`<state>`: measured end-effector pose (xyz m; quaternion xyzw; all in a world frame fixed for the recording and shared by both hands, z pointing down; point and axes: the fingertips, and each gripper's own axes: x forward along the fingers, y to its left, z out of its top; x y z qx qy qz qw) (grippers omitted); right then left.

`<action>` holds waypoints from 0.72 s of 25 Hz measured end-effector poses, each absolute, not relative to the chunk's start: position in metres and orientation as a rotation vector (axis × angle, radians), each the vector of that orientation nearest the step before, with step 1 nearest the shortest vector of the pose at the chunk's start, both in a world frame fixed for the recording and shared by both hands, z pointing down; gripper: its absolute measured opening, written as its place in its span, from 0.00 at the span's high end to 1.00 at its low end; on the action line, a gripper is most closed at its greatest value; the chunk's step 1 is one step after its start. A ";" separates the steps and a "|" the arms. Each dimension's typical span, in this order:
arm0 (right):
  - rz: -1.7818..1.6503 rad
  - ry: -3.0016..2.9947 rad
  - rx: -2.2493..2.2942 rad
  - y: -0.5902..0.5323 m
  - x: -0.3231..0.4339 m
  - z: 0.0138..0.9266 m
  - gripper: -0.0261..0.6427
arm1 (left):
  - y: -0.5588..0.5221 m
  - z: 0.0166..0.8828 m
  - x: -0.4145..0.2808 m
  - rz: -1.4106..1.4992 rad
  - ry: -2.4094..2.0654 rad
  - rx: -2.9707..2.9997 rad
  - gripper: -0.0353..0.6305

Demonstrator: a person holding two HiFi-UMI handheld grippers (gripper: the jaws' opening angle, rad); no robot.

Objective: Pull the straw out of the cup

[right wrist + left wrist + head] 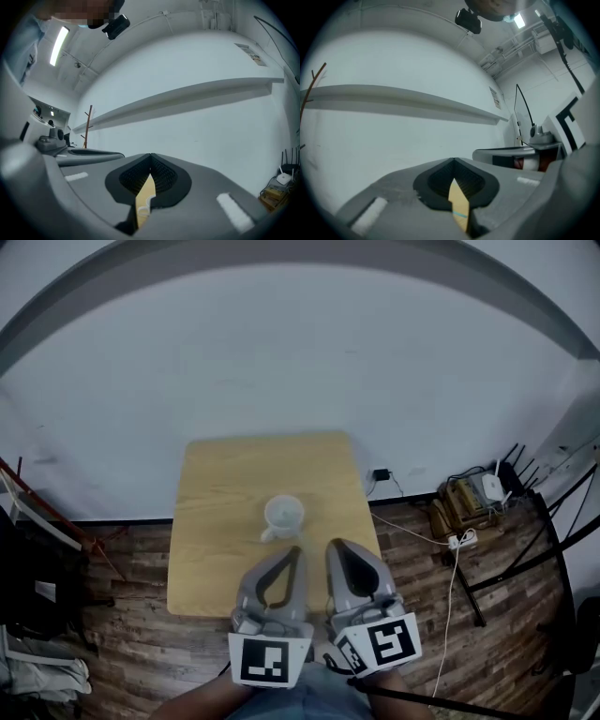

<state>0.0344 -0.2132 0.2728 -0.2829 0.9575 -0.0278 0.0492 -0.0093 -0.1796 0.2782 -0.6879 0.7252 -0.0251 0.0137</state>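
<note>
A clear plastic cup (pixel 283 515) stands near the middle of the small wooden table (pixel 225 474). I cannot make out a straw in the head view. Both grippers hover side by side over the table's near edge, just short of the cup. The left gripper (pixel 296 549) is shut and empty, its tips meeting (pixel 453 160). The right gripper (pixel 333 544) is also shut on nothing (pixel 150 154). Through the slit under the right gripper's tips I see the cup (pixel 143 209). A thin pale-blue line (pixel 459 214) crosses the table strip under the left gripper's tips; whether it is the straw I cannot tell.
A white wall rises right behind the table. On the wooden floor to the right lie a power strip (pixel 464 540), cables and a white router (pixel 492 487). A dark rack (pixel 37 549) stands at the left.
</note>
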 end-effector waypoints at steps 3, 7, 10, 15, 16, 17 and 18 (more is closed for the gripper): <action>-0.064 2.943 -0.829 -0.222 0.015 0.272 0.95 | -0.191 0.275 -0.027 -0.055 2.271 -2.127 0.92; -0.072 2.972 -0.787 -0.232 -0.005 0.279 0.95 | -0.205 0.283 -0.044 -0.054 2.302 -2.135 0.92; -0.094 3.006 -0.786 -0.243 -0.015 0.291 0.95 | -0.217 0.292 -0.053 -0.064 2.324 -2.154 0.92; -0.175 3.065 -0.769 -0.253 -0.034 0.319 0.87 | -0.230 0.320 -0.070 -0.112 2.368 -2.216 0.92; -0.192 3.082 -0.771 -0.255 -0.036 0.325 0.86 | -0.232 0.326 -0.072 -0.120 2.379 -2.228 0.92; -0.210 3.099 -0.774 -0.257 -0.038 0.332 0.84 | -0.235 0.331 -0.074 -0.129 2.389 -2.240 0.92; -0.230 3.115 -0.778 -0.260 -0.039 0.340 0.82 | -0.238 0.336 -0.075 -0.139 2.397 -2.252 0.92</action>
